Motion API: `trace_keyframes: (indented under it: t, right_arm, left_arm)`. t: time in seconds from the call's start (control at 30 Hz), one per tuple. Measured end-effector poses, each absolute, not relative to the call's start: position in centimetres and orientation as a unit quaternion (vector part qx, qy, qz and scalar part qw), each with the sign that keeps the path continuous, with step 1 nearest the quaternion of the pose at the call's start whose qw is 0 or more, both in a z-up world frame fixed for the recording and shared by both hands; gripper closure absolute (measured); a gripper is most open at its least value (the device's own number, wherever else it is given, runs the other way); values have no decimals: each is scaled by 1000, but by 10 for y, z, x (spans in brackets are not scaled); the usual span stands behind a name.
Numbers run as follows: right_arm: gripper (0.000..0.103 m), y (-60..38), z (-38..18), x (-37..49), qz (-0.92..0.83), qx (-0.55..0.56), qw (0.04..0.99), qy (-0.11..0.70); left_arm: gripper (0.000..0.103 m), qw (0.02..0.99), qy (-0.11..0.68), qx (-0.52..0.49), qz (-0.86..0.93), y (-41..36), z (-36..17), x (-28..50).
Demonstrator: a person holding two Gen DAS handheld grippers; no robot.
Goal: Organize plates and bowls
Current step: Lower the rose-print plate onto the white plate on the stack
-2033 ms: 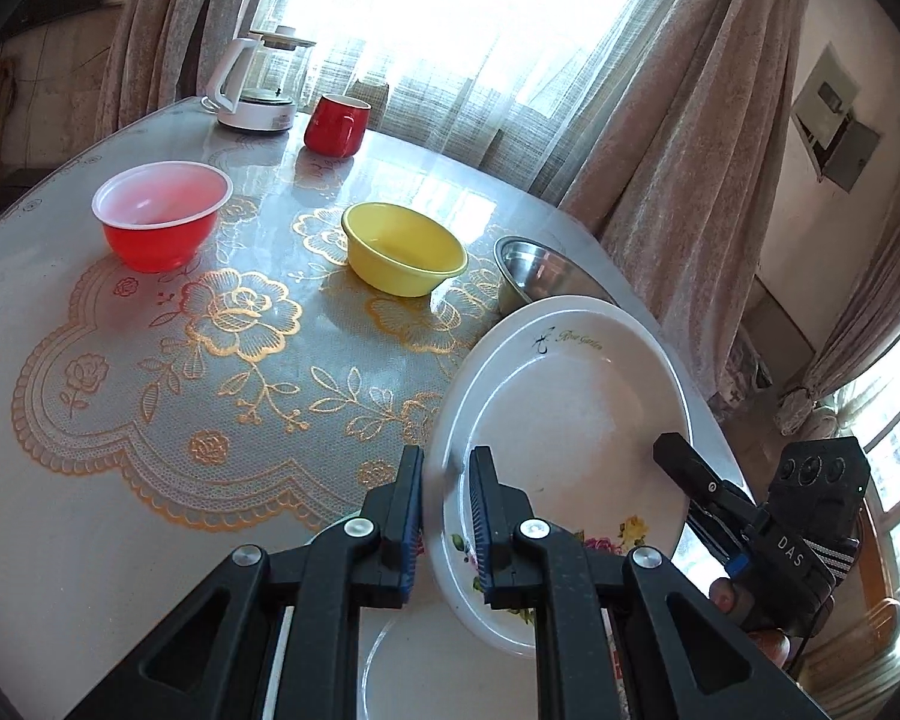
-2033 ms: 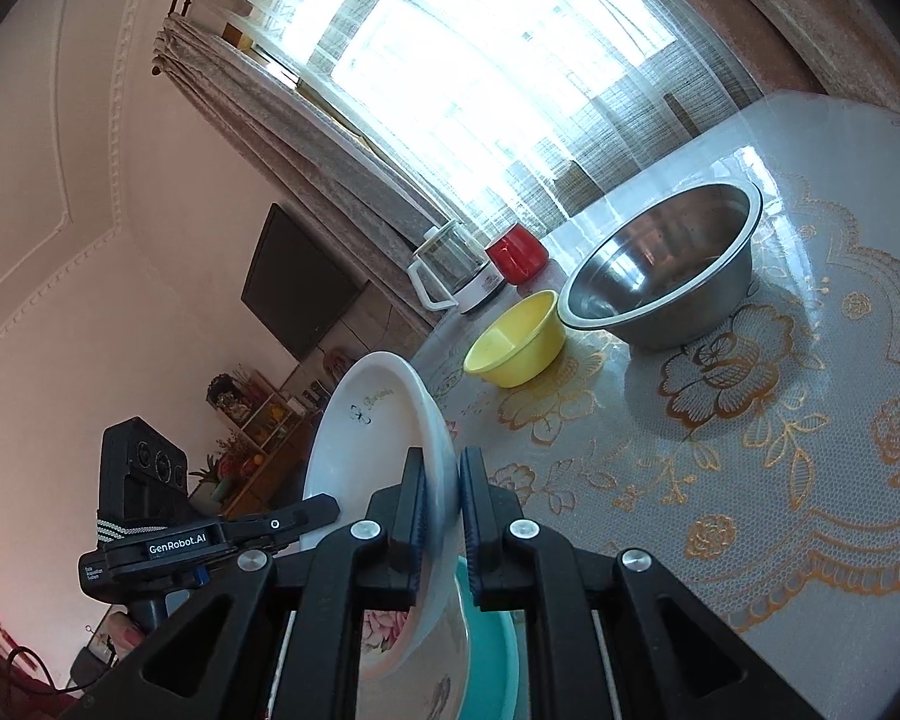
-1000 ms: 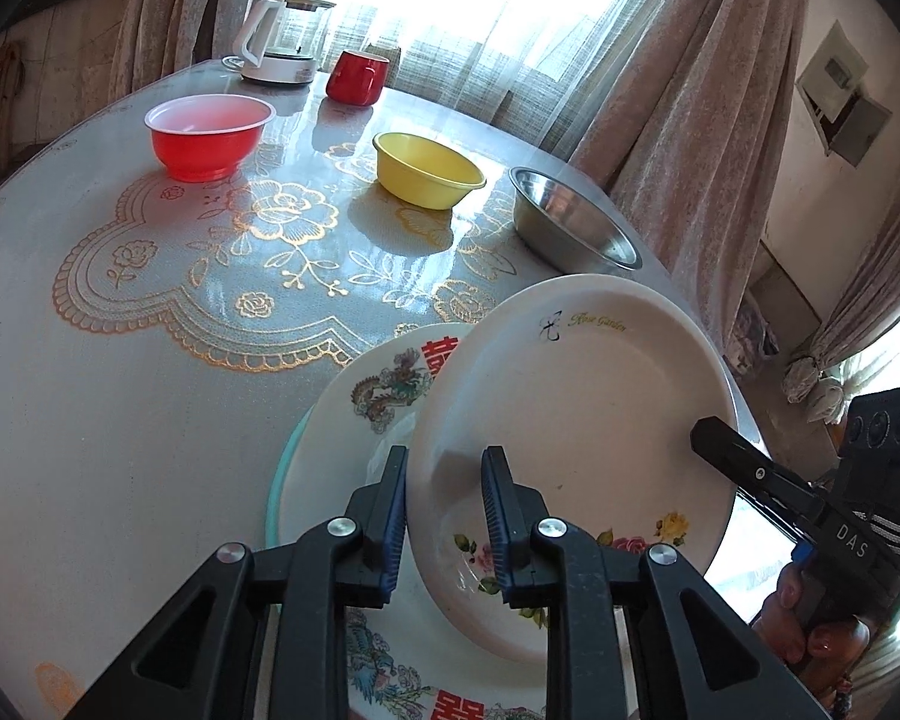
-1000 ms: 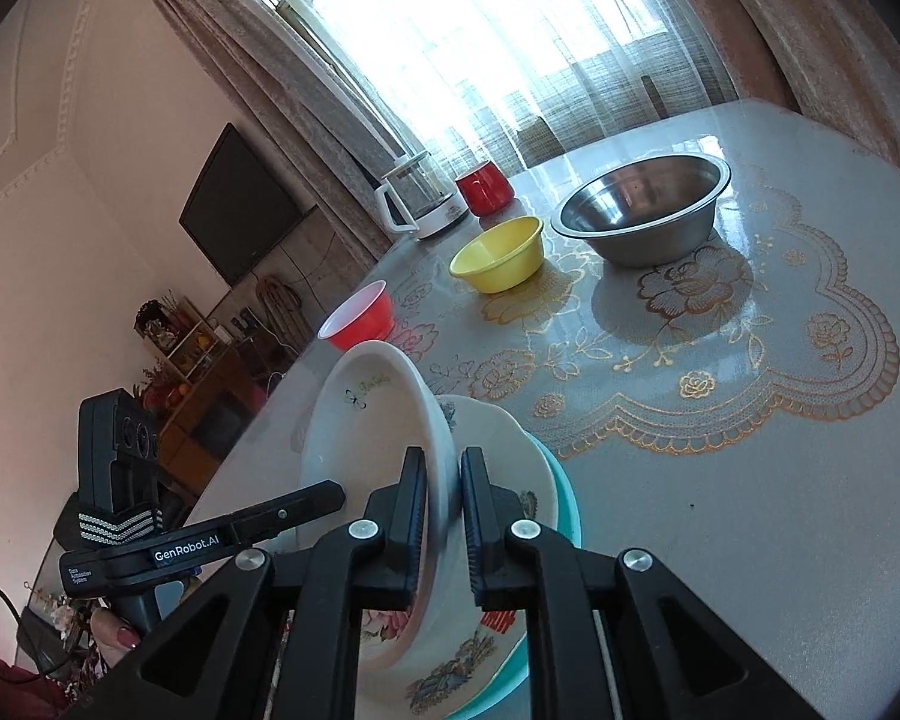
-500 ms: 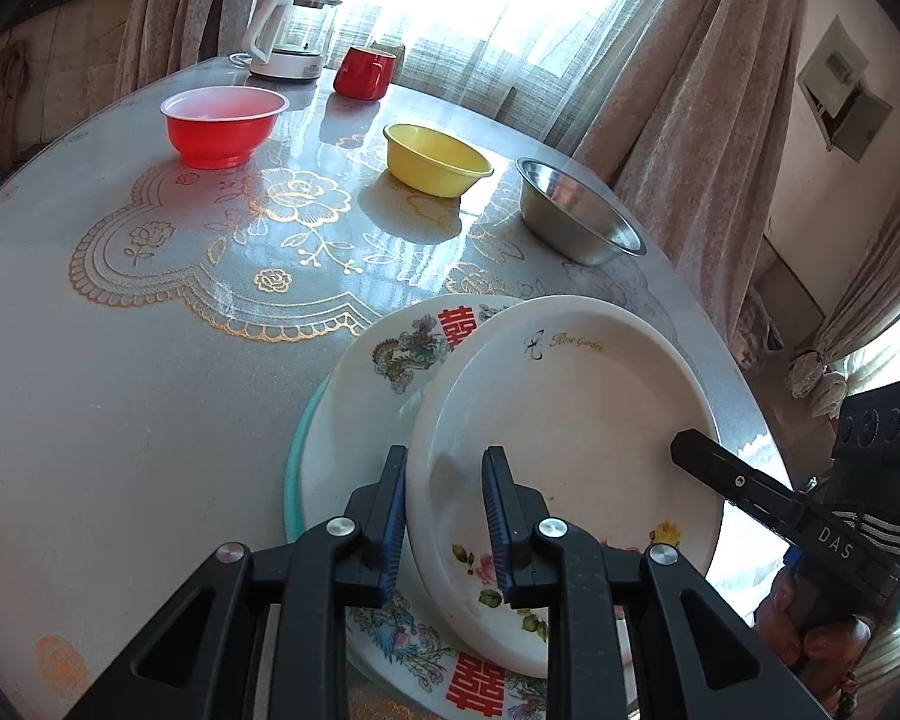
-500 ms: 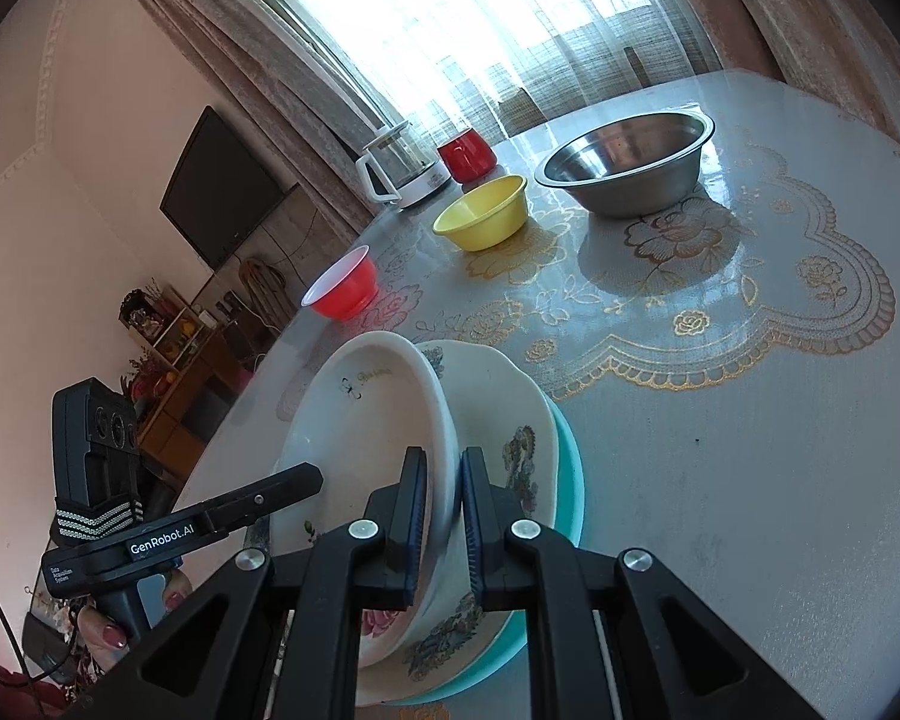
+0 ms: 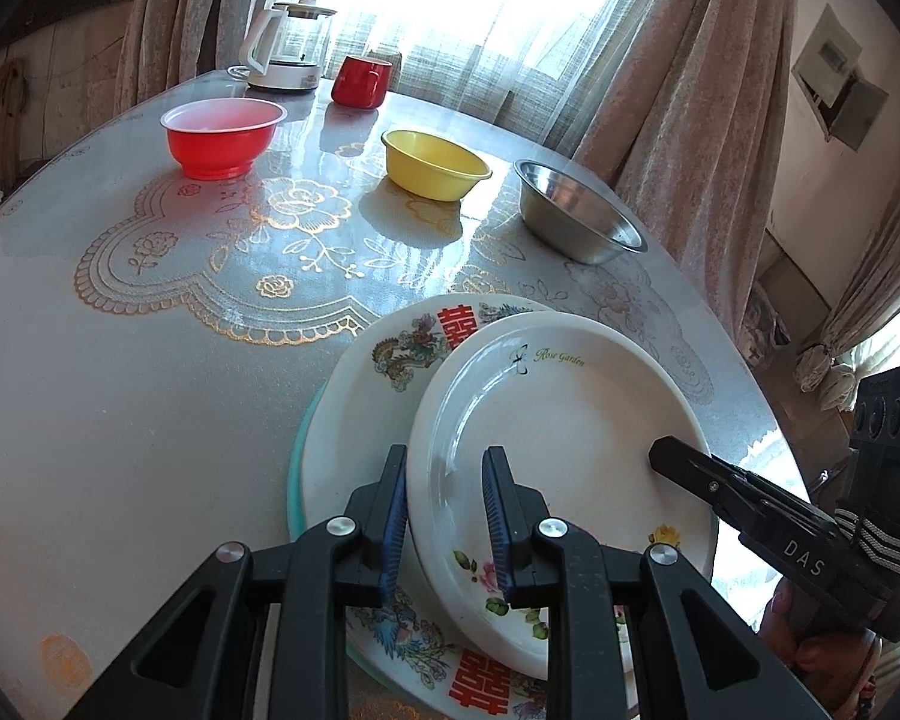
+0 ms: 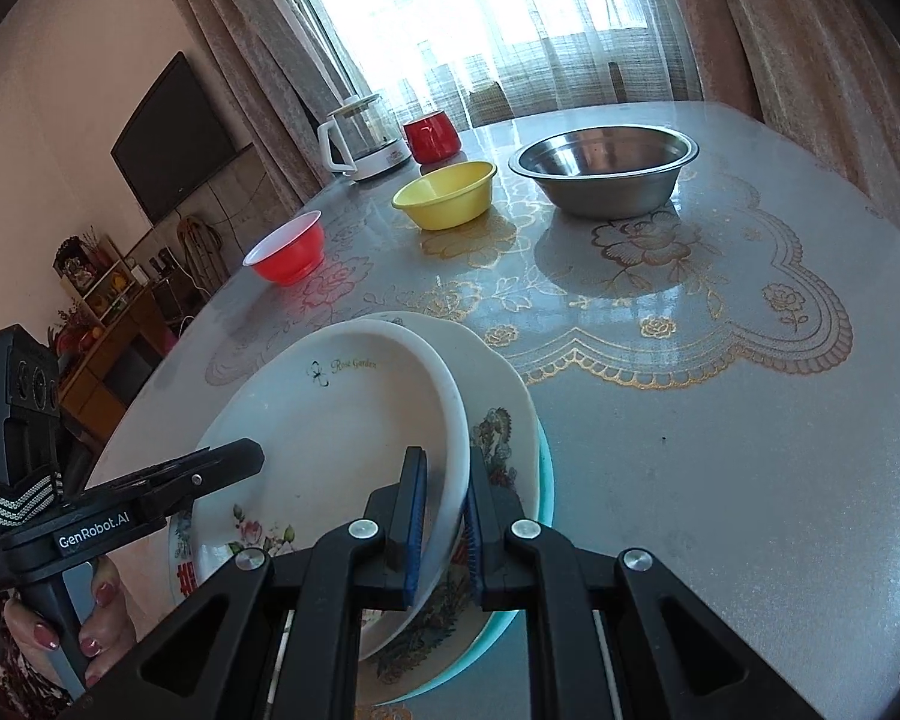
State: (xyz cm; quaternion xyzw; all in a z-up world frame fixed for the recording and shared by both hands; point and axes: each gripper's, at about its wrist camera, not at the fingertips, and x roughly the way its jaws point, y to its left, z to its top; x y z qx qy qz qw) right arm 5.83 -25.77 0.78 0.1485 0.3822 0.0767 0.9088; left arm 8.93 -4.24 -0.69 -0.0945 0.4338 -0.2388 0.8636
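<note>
Both grippers hold a white "Rose Garden" plate (image 7: 570,420) (image 8: 342,420) by opposite rims. My left gripper (image 7: 444,480) is shut on its near-left rim, and my right gripper (image 8: 444,468) is shut on its right rim. The plate lies almost flat over a decorated plate with red characters (image 7: 390,372) (image 8: 498,420), which sits on a teal plate (image 7: 297,480) (image 8: 546,468). Each gripper shows in the other's view: the right gripper (image 7: 666,453), the left gripper (image 8: 252,453). Farther back stand a red bowl (image 7: 222,135), a yellow bowl (image 7: 435,165) and a steel bowl (image 7: 576,213).
A glass kettle (image 7: 285,48) and a red mug (image 7: 360,81) stand at the table's far edge by the curtained window. The round table (image 7: 120,390) has a glossy cloth with gold flowers. A hand (image 8: 99,618) grips the left gripper's handle. A TV (image 8: 174,138) hangs on the wall.
The white plate has come down from a steep tilt to lie nearly flat over the decorated plate. Both grippers sank with it and stayed shut on its rim.
</note>
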Motion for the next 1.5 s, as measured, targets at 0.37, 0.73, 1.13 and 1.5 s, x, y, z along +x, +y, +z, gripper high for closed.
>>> trace_keyframes:
  t: [0.37,0.73,1.13,1.5]
  right_arm:
    - [84,-258,7,63,87,170,900,391]
    - [84,-254,14,77,61,162,881,440]
    - [84,-248,16,74,42,142,886,439]
    - [83,-242,19,82,44,101,881,459]
  left_arm:
    - [80,849,450,-124,-246,-34,-5,93]
    - [80,823,492,-135,-249,-32,-2,98]
    - [80,814,506,-135,-251,-31,0,101]
    - [78,787,549,-133,-247,-33,3,109]
